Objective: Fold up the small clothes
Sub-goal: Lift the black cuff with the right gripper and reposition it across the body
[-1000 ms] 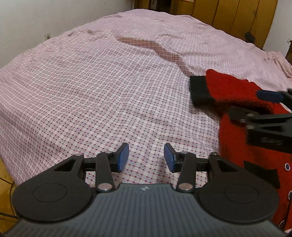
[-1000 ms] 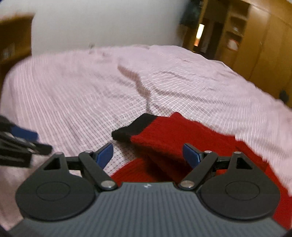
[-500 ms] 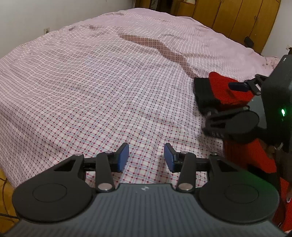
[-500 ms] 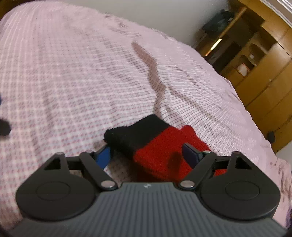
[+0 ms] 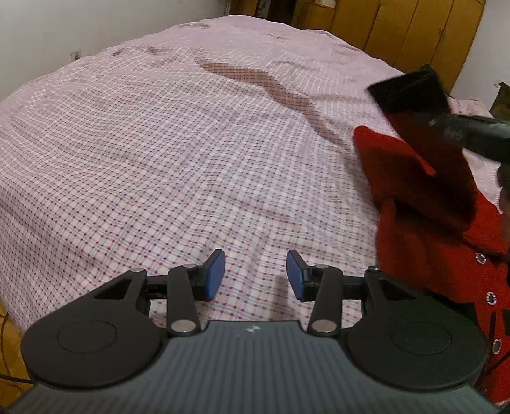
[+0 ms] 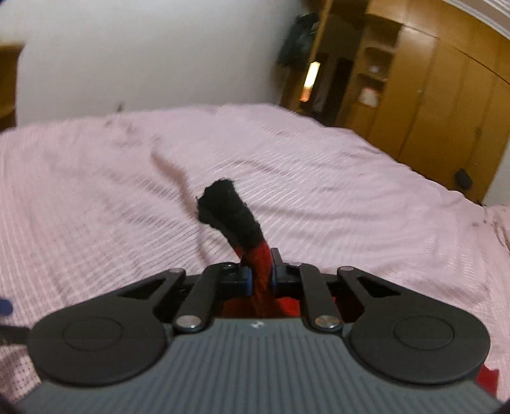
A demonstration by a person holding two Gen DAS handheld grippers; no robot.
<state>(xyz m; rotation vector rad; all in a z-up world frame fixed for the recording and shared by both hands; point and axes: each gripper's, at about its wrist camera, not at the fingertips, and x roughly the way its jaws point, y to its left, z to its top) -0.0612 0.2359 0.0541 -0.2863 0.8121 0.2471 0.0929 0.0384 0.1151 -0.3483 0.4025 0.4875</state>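
Pink checked bedsheet (image 5: 191,159) fills most of the left wrist view, creased along one dark fold. Over it the left gripper (image 5: 255,275) hangs with its blue pads spread and only sheet between them. At the right edge lies the red knitted cardigan (image 5: 446,254) (a row of buttons runs down its front), and its sleeve (image 5: 424,165) rises off the bed, the black cuff (image 5: 409,92) uppermost, where the blurred right gripper (image 5: 471,133) carries it. Wooden wardrobe doors (image 5: 398,28) stand behind the bed.

From the right wrist view, the right gripper (image 6: 260,278) has just been closing and now pinches the red sleeve (image 6: 259,264) tight between its pads. The black cuff (image 6: 228,211) sticks up past the fingertips, clear of the sheet (image 6: 350,197). Wardrobe (image 6: 430,95) and wall are smeared by blur.
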